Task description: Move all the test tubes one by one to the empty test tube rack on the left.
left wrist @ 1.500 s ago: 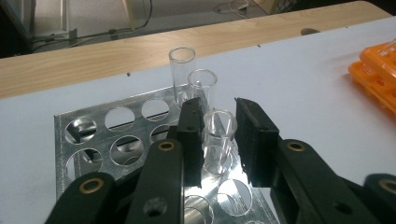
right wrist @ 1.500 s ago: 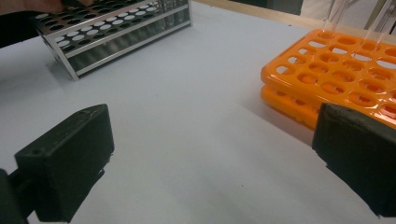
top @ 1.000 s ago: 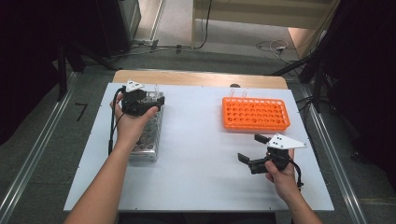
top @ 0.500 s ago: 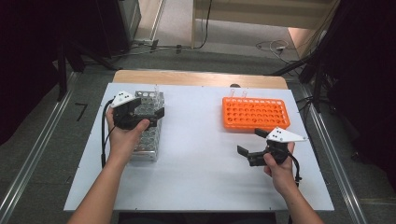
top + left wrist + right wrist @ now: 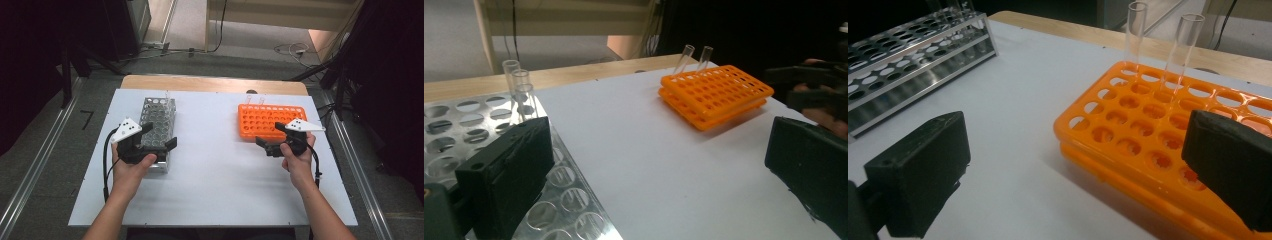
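Counter [image 5: 215, 175]: white top, wooden strip along its far edge, carrying two racks well apart.

Metal rack [image 5: 157, 125]: silver perforated rack on the counter's left half, long side running away from the person. Clear tubes [image 5: 519, 87] stand upright in holes at its far end, seen in the left gripper view.

Orange rack [image 5: 270, 121]: plastic, many round holes, on the counter's right half near the far edge. Two clear test tubes [image 5: 1163, 45] stand upright in its far row, side by side.

Left claw [image 5: 160, 137]: held in the person's left hand above the near end of the metal rack. Jaws have just been opening and now stand wide apart; nothing is between them. In the left gripper view one jaw hangs over the rack's holes, the other over bare counter.

Right claw [image 5: 269, 139]: held in the person's right hand at the near edge of the orange rack, pointing left across the counter. Jaws wide apart, gripping nothing; in the right gripper view one jaw sits over the orange rack's near holes, the other over bare counter.
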